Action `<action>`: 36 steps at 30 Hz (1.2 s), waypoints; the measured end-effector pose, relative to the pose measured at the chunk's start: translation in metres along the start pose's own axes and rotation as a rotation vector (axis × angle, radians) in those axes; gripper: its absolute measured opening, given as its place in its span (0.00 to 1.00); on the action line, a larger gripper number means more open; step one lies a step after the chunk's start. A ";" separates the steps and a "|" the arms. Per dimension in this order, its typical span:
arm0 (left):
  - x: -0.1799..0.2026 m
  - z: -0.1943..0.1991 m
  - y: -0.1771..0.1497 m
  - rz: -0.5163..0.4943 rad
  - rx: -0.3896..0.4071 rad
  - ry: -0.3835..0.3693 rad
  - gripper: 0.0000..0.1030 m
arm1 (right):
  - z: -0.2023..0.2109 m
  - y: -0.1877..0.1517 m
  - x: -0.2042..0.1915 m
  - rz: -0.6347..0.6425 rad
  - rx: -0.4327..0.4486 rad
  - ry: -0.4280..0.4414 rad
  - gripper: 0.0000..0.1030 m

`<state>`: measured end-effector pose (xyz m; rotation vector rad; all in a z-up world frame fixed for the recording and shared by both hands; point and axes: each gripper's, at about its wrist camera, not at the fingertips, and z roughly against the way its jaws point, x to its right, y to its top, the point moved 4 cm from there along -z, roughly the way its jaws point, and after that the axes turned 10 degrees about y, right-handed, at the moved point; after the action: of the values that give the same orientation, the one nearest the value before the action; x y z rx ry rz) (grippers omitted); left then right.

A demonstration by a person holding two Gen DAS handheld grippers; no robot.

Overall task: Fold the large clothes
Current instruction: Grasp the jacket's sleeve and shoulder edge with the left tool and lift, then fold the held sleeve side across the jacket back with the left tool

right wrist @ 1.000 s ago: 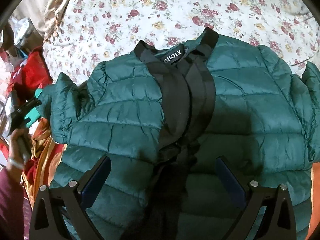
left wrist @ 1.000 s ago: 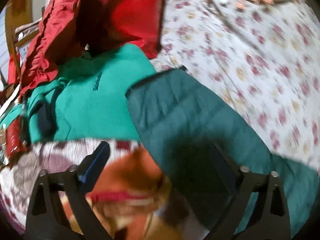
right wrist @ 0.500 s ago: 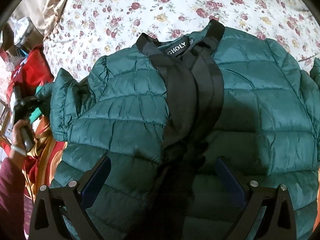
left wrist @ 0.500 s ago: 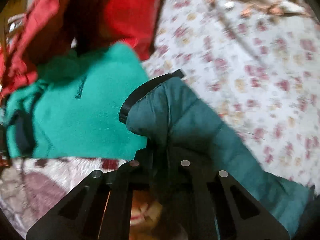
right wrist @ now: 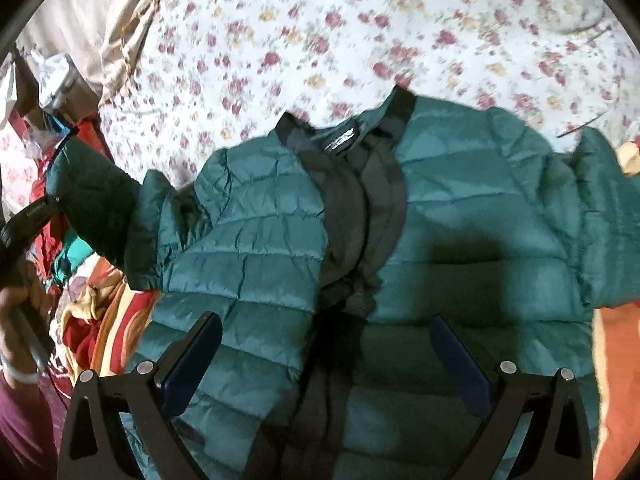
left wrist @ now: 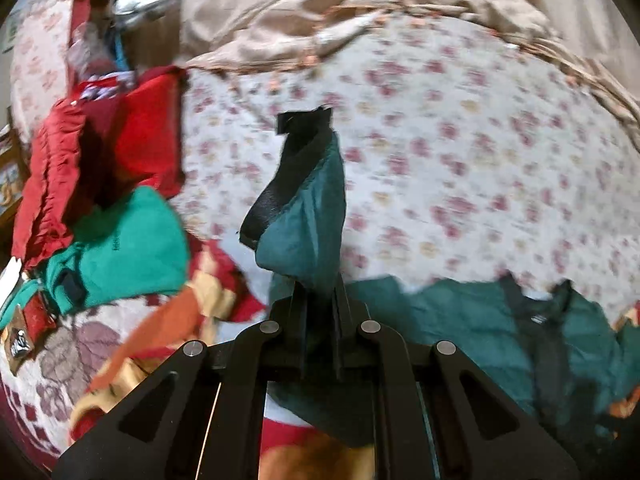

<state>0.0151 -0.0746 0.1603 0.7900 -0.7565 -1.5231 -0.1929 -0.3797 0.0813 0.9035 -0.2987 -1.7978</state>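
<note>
A dark green quilted puffer jacket (right wrist: 440, 220) lies front up on the floral bed sheet (right wrist: 320, 32), its black collar and zipper strip in the middle. My left gripper (left wrist: 318, 296) is shut on the jacket's left sleeve (left wrist: 308, 216) and holds it raised, the black cuff sticking up. In the right wrist view that lifted sleeve (right wrist: 100, 204) shows at the left with the left gripper (right wrist: 36, 216) on it. My right gripper (right wrist: 326, 344) is open and empty, hovering over the jacket's lower front.
A red garment (left wrist: 120, 140) and a bright green sweater (left wrist: 132, 248) are piled at the left. An orange and red patterned blanket (left wrist: 168, 320) lies by the jacket's left side. A beige cloth (left wrist: 320, 8) is bunched along the bed's far edge.
My left gripper closed on the jacket sleeve and lifted it up off the bed. The right gripper stayed open over the jacket and shifted slightly.
</note>
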 end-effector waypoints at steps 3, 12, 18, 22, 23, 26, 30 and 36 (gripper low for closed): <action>0.030 0.022 -0.008 -0.016 -0.006 -0.048 0.08 | 0.015 -0.002 0.011 -0.020 0.022 -0.010 1.00; 0.126 0.066 -0.040 -0.131 -0.018 -0.157 0.08 | 0.056 -0.011 0.047 -0.068 0.079 -0.039 1.00; 0.186 0.082 -0.057 -0.196 -0.039 -0.232 0.08 | 0.075 -0.012 0.069 -0.085 0.101 -0.064 1.00; 0.226 0.088 -0.071 -0.251 -0.051 -0.268 0.08 | 0.087 -0.014 0.082 -0.099 0.116 -0.071 1.00; 0.237 0.089 -0.074 -0.259 -0.059 -0.280 0.08 | 0.089 -0.015 0.087 -0.105 0.117 -0.072 1.00; 0.266 0.087 -0.086 -0.279 -0.090 -0.313 0.08 | 0.094 -0.019 0.099 -0.122 0.120 -0.080 1.00; 0.301 0.083 -0.108 -0.324 -0.129 -0.342 0.08 | 0.100 -0.023 0.116 -0.146 0.131 -0.094 1.00; 0.337 0.061 -0.143 -0.335 -0.253 -0.383 0.09 | 0.101 -0.026 0.135 -0.180 0.123 -0.101 1.00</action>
<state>-0.1378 -0.3958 0.0562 0.4520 -0.7106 -2.0631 -0.3030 -0.5092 0.0764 0.9526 -0.4068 -2.0129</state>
